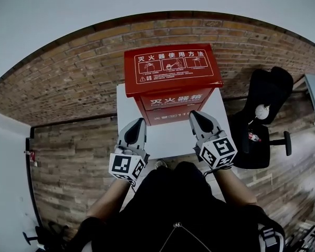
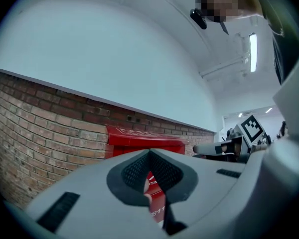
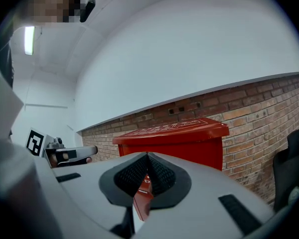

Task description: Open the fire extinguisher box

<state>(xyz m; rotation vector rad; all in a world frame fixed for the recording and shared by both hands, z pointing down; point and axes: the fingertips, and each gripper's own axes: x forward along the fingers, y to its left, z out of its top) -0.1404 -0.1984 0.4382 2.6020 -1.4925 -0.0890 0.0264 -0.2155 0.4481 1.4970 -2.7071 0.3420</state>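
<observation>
Fire extinguisher box stands upright, front facing the person.

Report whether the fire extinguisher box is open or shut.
Shut. The red lid sits down on the box, its front edge overhanging the front panel, and no view shows a gap under it.

Brick wall at rear, white plaster above. White desk against it. Black office chair right of desk, on wood-plank floor. Ceiling strip light lit.
</observation>
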